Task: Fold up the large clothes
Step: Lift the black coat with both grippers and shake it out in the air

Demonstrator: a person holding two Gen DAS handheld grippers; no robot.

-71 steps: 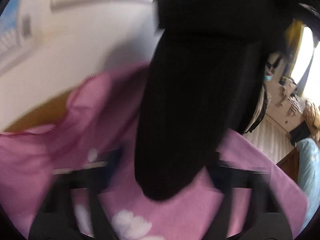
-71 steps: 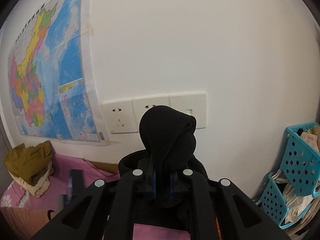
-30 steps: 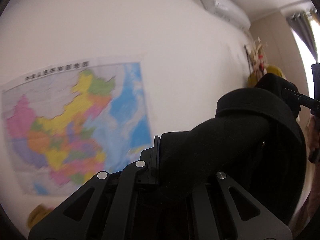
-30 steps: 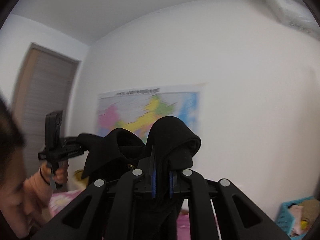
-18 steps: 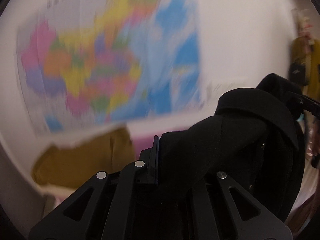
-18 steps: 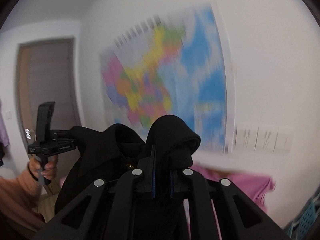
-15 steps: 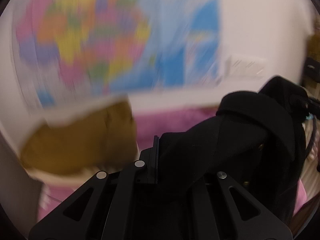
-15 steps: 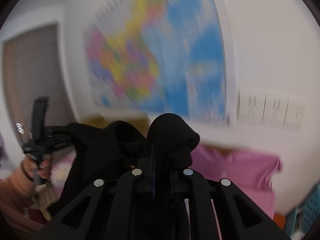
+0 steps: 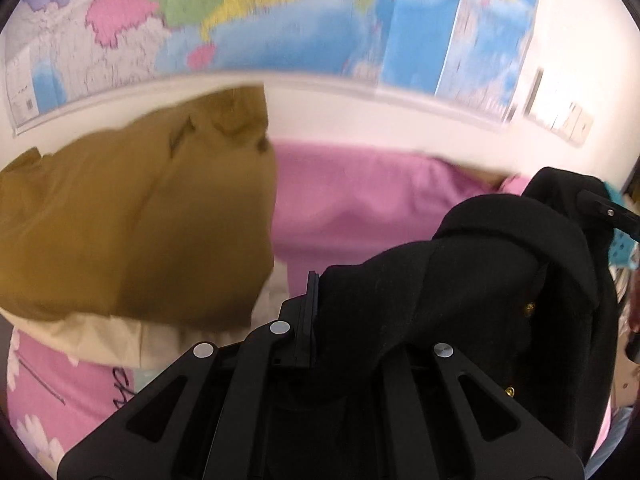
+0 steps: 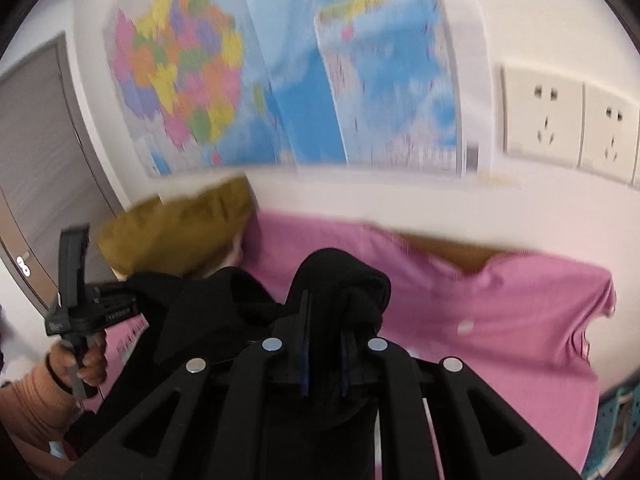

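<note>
Both grippers are held up in front of the person, level with each other and well apart. The left gripper [image 9: 352,312] has its jaws pressed tight together, pinching a thick fold of black coat [image 9: 480,280] that bulges over the fingers. The right gripper [image 10: 324,320] is clamped just as firmly, cloth bunched up over its tips. The person's left hand [image 10: 82,360] wraps the handle of its tool in a fist, sleeve cuff at the wrist.
</note>
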